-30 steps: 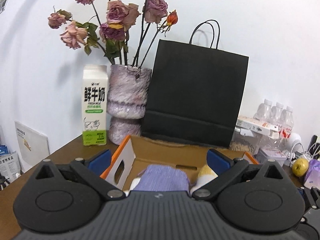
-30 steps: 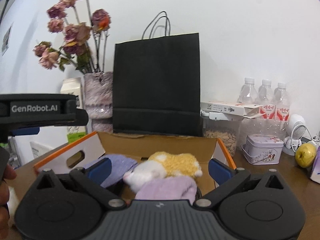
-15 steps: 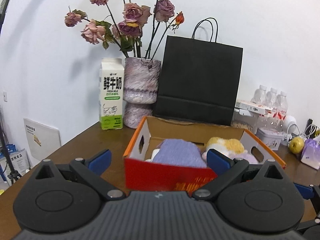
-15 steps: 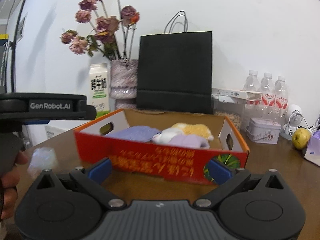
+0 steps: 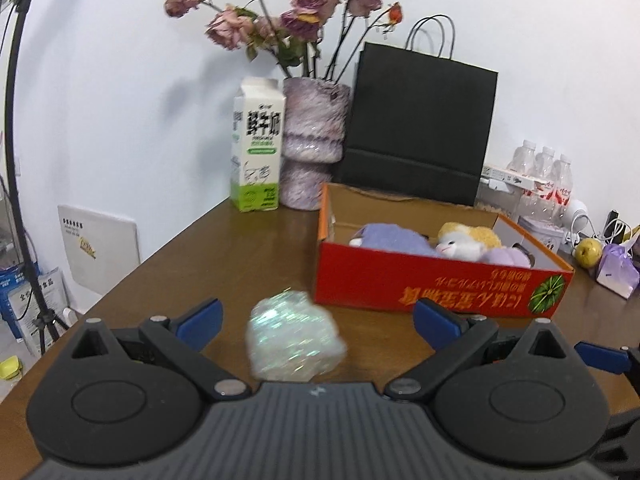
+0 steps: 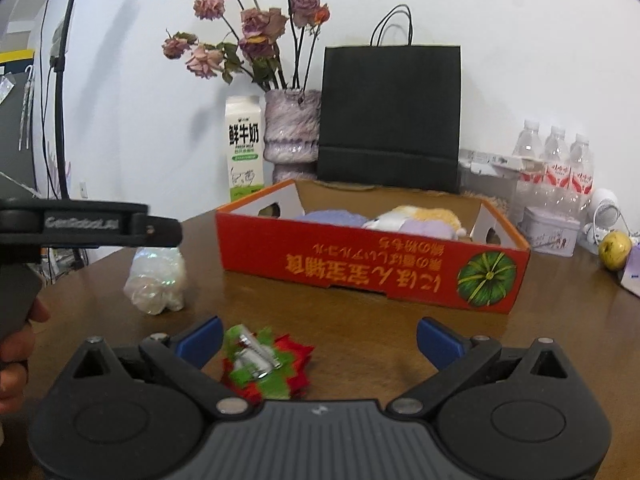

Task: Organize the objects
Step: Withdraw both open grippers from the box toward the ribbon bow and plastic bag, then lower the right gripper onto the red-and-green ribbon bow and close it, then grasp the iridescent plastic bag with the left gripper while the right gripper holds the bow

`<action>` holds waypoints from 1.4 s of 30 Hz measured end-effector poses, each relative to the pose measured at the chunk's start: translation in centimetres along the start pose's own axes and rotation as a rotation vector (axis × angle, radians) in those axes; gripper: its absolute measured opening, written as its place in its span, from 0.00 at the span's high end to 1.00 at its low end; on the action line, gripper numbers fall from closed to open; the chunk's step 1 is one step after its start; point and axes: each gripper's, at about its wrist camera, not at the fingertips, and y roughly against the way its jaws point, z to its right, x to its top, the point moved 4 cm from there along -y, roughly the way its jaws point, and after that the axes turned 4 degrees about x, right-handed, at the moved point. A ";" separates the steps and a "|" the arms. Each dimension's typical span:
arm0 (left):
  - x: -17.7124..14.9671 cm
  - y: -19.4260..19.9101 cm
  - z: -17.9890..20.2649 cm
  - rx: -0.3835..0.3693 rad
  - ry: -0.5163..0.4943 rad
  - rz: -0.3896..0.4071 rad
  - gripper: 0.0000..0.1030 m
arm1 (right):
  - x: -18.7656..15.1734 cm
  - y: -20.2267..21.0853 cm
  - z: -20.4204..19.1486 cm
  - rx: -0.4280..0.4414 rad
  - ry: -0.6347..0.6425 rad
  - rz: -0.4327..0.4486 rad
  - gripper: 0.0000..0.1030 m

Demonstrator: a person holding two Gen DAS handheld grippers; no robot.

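A red cardboard box (image 5: 440, 282) (image 6: 372, 260) stands on the brown table and holds purple and yellow-white plush items (image 5: 466, 242) (image 6: 404, 220). In front of it lies an iridescent crinkled bundle (image 5: 294, 340) (image 6: 158, 284). My left gripper (image 5: 316, 320) is open, with the bundle low between its blue fingertips, untouched. A red and green bow with a metal clip (image 6: 266, 362) lies just ahead of my right gripper (image 6: 318, 338), which is open and empty. The left gripper's body (image 6: 80, 226) shows at the left of the right wrist view.
A milk carton (image 5: 256, 146), a vase of dried roses (image 5: 312, 144) and a black paper bag (image 5: 420, 128) stand behind the box. Water bottles (image 6: 556, 164), a tin (image 6: 550, 230) and a yellow-green fruit (image 6: 616, 248) sit at the right. The table edge (image 5: 132, 272) drops off left.
Both grippers have pulled back from over the box toward the table's near side. The iridescent bundle and the bow have come into view in front of them.
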 end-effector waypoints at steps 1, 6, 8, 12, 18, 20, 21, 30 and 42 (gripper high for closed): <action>-0.2 0.1 -0.5 0.001 -0.002 -0.008 0.00 | -0.1 -0.1 -0.3 -0.001 0.002 -0.008 0.00; -1.2 0.3 -3.1 -0.003 -0.011 -0.043 0.00 | -0.4 -1.2 -1.4 -0.017 0.003 -0.080 0.00; -1.4 0.3 -3.9 -0.002 -0.001 -0.055 0.00 | -0.5 -1.9 -1.6 -0.024 -0.014 -0.112 0.00; -1.3 0.5 -4.4 -0.004 0.015 -0.051 0.00 | -0.7 -3.1 -1.8 -0.011 -0.056 -0.158 0.03; -1.5 0.6 -3.4 -0.024 -0.026 -0.048 0.00 | -0.6 -4.7 -2.5 0.009 -0.090 -0.203 0.44; -1.6 0.6 -3.3 -0.026 -0.030 -0.049 0.00 | -0.5 -4.8 -2.7 0.013 -0.090 -0.196 0.57; -1.6 0.6 -3.3 -0.026 -0.028 -0.050 0.00 | -0.5 -4.7 -2.7 0.015 -0.088 -0.191 0.58; -1.8 0.0 -3.4 -0.025 -0.010 -0.068 0.00 | 0.1 -3.2 -2.0 0.018 -0.086 -0.108 0.63; -2.5 -0.9 -2.9 -0.013 -0.032 -0.106 0.00 | 0.0 -1.4 2.3 -0.056 -0.070 -0.052 0.63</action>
